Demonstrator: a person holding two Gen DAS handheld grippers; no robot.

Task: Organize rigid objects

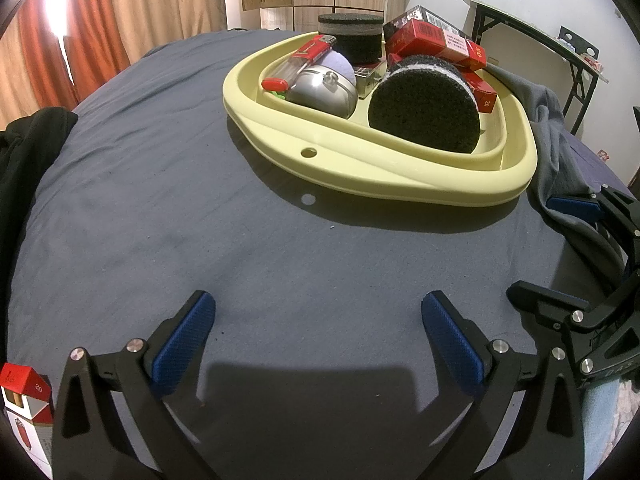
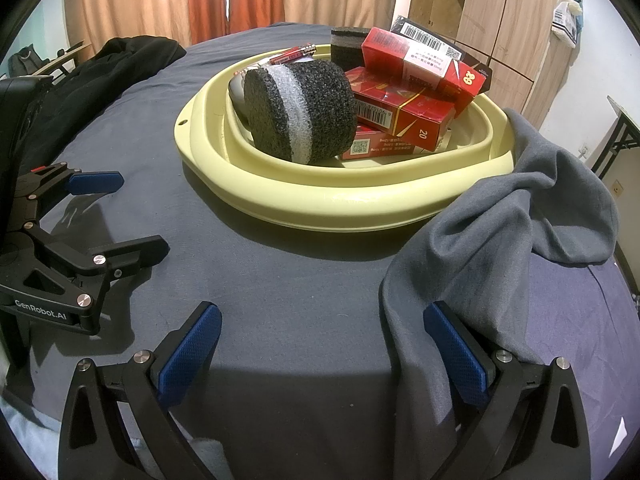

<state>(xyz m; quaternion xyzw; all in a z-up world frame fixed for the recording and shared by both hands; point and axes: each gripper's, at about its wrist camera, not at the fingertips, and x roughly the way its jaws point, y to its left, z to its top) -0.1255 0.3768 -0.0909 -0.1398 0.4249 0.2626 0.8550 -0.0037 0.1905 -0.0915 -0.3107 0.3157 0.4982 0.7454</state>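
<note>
on the dark blue bedsheet (image 1: 168,184) sat the pale yellow basin (image 1: 400,176), and nearly all the rigid things were already heaped in it: a black foam disc (image 1: 424,114) leaning on edge against the red cartons (image 2: 404,112), a second foam block (image 1: 351,38) at the back, a metal tin (image 1: 322,94) and a lighter (image 1: 308,56) wedged to one side so nothing rolled. i held my left gripper (image 1: 316,340) low over bare sheet, jaws spread wide and empty. my right gripper (image 2: 320,344) was equally wide and held nothing, though the grey cloth (image 2: 500,232) draped against its right finger. one opened red-and-white pack (image 1: 26,400) lay outside the basin, beside my left gripper, probably the last piece to gather.
</note>
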